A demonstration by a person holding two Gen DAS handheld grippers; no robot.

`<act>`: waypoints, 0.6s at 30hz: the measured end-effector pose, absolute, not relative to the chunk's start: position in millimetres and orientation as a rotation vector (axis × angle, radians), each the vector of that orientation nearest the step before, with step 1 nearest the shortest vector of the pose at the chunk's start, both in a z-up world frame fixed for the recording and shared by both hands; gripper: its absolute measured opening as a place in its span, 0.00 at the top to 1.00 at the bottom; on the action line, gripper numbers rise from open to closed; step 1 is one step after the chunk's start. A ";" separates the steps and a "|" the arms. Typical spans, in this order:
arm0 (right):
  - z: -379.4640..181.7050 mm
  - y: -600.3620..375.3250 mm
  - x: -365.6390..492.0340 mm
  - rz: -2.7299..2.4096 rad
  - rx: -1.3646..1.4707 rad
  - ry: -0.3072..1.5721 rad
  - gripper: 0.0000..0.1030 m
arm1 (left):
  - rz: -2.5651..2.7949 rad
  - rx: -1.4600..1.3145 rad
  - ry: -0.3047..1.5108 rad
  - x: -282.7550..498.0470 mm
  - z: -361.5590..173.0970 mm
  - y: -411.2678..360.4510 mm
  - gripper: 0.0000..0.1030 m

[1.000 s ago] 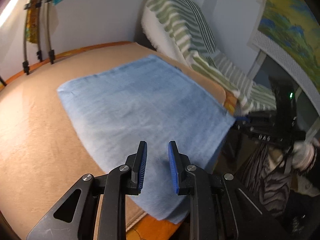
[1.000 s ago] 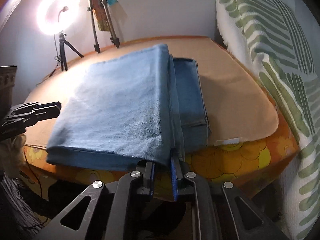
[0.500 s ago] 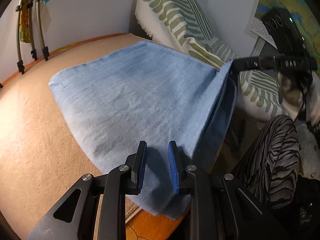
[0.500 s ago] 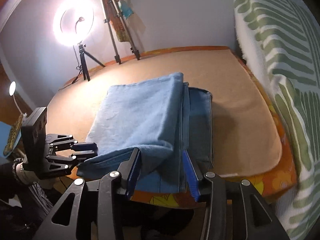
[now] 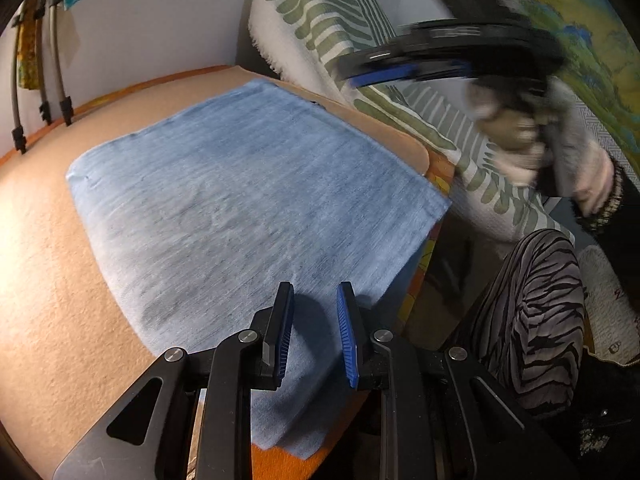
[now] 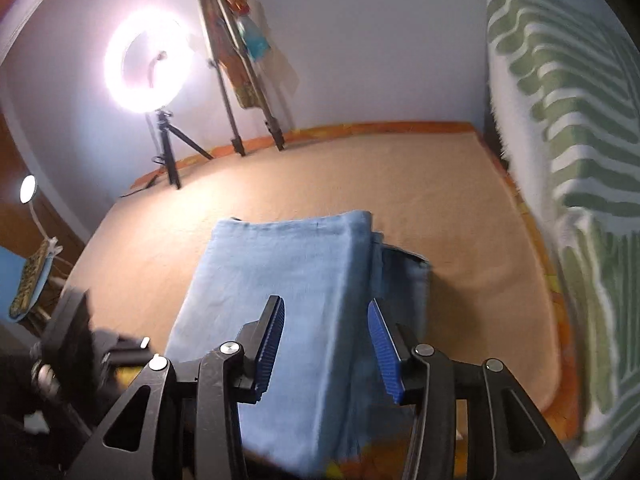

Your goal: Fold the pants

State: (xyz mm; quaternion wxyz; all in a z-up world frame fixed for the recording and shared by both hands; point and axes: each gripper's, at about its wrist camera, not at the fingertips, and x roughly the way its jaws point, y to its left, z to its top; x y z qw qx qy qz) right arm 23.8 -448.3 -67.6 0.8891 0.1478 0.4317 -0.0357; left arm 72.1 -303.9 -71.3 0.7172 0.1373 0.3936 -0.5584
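Observation:
The light blue denim pants point(image 5: 248, 208) lie folded into a flat rectangle on the tan bed cover point(image 5: 44, 288), one corner hanging over the near edge. They also show in the right wrist view point(image 6: 304, 280), with a darker layer sticking out on the right. My left gripper point(image 5: 314, 304) is open and empty just above the pants' near corner. My right gripper point(image 6: 326, 316) is open and empty, raised above the pants; it appears blurred in the left wrist view point(image 5: 404, 70), high over the far right corner.
A green-striped white blanket point(image 5: 344, 36) hangs along the right side of the bed. A lit ring light on a tripod point(image 6: 148, 68) and a second stand point(image 6: 240, 92) are at the far edge. The person's zebra-print leg point(image 5: 536, 312) is beside the bed.
My right gripper opened, let go of the pants' edge and lifted away upward. The lifted corner dropped flat onto the bed. My left gripper stayed open over the near corner.

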 end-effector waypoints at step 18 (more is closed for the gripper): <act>-99.1 -430.1 46.2 -0.214 0.219 0.889 0.97 | -1.208 0.279 0.868 83.6 -66.5 -292.9 0.80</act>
